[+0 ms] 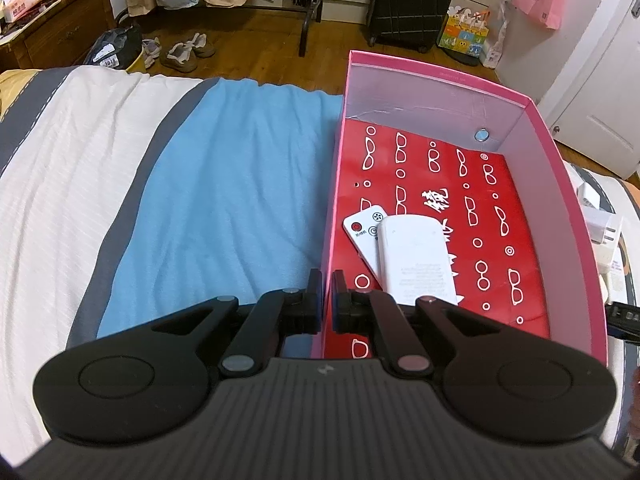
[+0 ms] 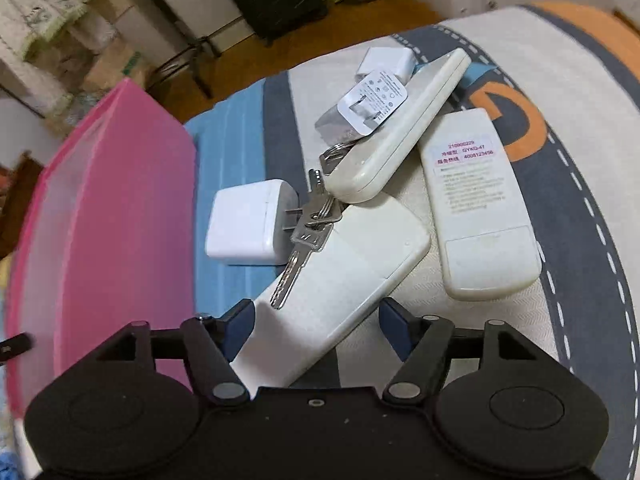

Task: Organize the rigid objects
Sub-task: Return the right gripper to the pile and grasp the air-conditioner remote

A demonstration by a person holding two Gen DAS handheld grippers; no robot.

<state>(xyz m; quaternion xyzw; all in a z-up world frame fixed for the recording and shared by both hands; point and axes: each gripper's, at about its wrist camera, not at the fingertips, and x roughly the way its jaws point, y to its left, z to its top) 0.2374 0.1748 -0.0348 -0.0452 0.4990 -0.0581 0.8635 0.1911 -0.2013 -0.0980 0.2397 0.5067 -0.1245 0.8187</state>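
A pink box (image 1: 560, 184) with a red glasses-print floor lies on the bed. Inside it, a small white remote with a red button (image 1: 362, 236) is partly covered by a bigger white remote (image 1: 416, 260) lying face down. My left gripper (image 1: 328, 300) is shut on the box's left wall, near its front corner. My right gripper (image 2: 318, 320) stands open around the near end of a white remote (image 2: 340, 280); the pads do not press on it. A bunch of keys (image 2: 308, 232) lies across that remote.
Beside the pink box (image 2: 100, 220) there is a pile: a white charger cube (image 2: 248, 222), two more remotes (image 2: 400, 128) (image 2: 480, 208) and two small plug adapters (image 2: 372, 108) (image 2: 384, 60). A blue cloth (image 1: 224, 200) covers the bed left of the box. Beyond the bed edge are floor, shoes and a suitcase.
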